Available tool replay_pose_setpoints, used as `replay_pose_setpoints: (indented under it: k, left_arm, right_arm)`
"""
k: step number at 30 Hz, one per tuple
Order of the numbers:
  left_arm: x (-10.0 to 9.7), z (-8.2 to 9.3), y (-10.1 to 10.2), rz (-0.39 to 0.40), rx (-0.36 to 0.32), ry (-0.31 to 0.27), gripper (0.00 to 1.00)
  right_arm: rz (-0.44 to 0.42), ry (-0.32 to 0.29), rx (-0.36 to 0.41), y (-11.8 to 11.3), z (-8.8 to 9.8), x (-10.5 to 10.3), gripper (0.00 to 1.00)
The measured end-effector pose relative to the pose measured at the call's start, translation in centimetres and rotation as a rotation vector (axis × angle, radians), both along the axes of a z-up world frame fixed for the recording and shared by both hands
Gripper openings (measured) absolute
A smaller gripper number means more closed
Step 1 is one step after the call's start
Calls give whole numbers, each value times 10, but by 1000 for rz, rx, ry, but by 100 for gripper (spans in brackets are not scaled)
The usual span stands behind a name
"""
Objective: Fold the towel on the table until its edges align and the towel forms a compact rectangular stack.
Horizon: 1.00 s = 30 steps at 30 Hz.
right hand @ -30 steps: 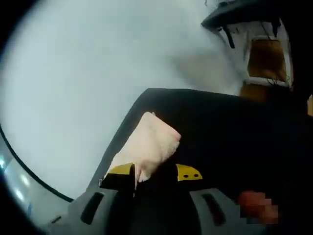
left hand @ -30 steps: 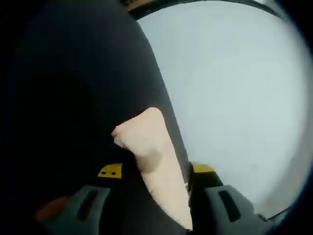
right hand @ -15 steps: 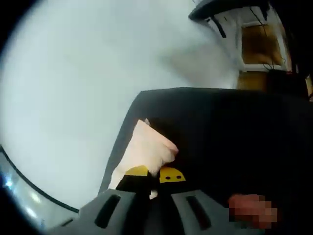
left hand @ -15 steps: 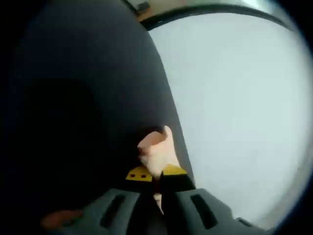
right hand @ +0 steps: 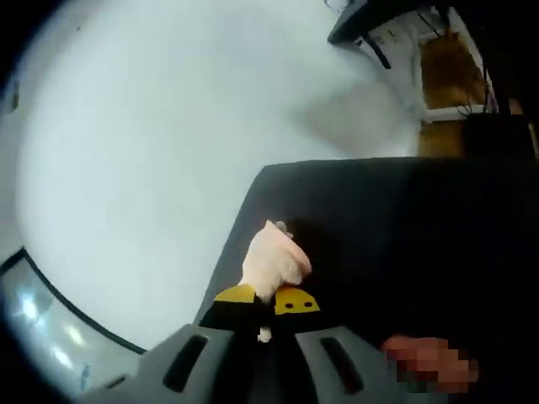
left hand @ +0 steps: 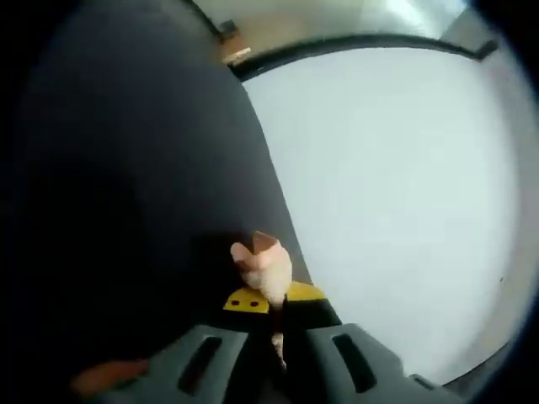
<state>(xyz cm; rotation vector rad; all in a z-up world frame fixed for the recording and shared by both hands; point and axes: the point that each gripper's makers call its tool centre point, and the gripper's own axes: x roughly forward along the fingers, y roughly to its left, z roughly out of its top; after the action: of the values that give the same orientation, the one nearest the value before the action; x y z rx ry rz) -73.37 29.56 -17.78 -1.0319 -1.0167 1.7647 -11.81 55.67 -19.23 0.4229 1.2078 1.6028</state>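
Note:
A pale pink towel corner [left hand: 265, 263] sticks up from between the jaws of my left gripper [left hand: 274, 300], which is shut on it. In the right gripper view another pale pink towel corner [right hand: 271, 261] bunches above my right gripper [right hand: 268, 298], also shut on it. Both corners sit against a dark cloth-like surface [left hand: 143, 210] that covers the left of the left gripper view; the same dark surface [right hand: 396, 244] fills the right of the right gripper view. The rest of the towel is hidden.
The white table top [left hand: 396, 194] spreads to the right in the left gripper view, and the white table top [right hand: 143, 160] lies to the upper left in the right gripper view. A dark table edge [left hand: 354, 42] runs along the far side. Brown furniture [right hand: 455, 76] stands beyond.
Both grippers went from open to shut on a towel corner. Less of each corner now shows above the jaws. Both views shifted slightly with the hands.

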Motion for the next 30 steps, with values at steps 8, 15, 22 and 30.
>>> replay_pose_setpoints:
  k: [8,15,22,30]
  left_arm:
    - [-3,-26,-54,68,-57,67,2]
    - [-6,-35,-51,32,-164,200,13]
    - [1,-38,-41,28,-212,310,26]
    - [0,-39,-43,27,-195,296,23]
  right_arm:
    - [49,-7,-7,-42,-19,0,3]
    - [-54,-8,-52,-29,-23,4,13]
    - [-59,-178,-29,-21,-27,-2,6]
    - [-67,-408,260,-21,38,-26,2]
